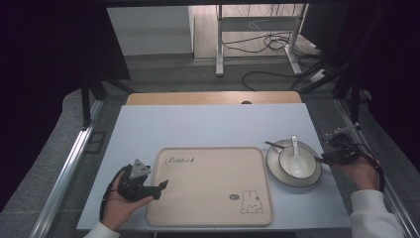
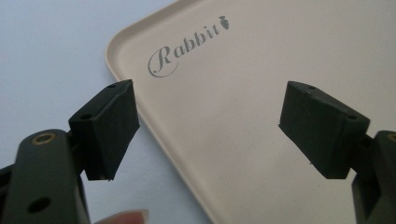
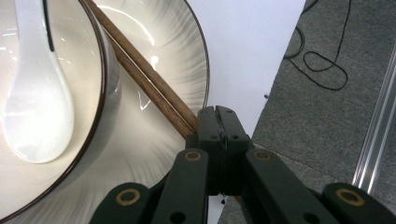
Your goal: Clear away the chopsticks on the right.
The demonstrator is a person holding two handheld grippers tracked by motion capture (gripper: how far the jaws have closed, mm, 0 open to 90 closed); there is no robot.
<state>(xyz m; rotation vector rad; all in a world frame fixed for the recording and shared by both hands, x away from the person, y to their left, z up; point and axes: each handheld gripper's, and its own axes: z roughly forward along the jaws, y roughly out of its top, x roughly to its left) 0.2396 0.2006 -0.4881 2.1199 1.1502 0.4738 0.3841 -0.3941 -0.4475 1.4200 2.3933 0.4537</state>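
A beige tray [image 1: 213,183] printed "Rabbit" [image 2: 233,70] lies at the table's front centre. My left gripper [image 1: 159,189] [image 2: 210,130] is open over the tray's left edge, with nothing between its jaws. To the right, a white bowl [image 1: 308,171] [image 3: 81,60] stands on a plate [image 1: 273,168] [image 3: 154,46]. A white spoon [image 1: 295,148] [image 3: 37,93] rests in the bowl. Brown chopsticks [image 1: 273,145] [image 3: 140,74] lie across the plate. My right gripper [image 1: 331,157] [image 3: 216,116] is shut at their right end, which is hidden under the jaws.
A pale blue mat [image 1: 208,126] covers the table, and bare wood [image 1: 213,97] shows at the back. The table's right edge runs just beside my right hand. Grey floor with cables [image 3: 322,65] and a metal rail [image 3: 378,126] lies beyond it.
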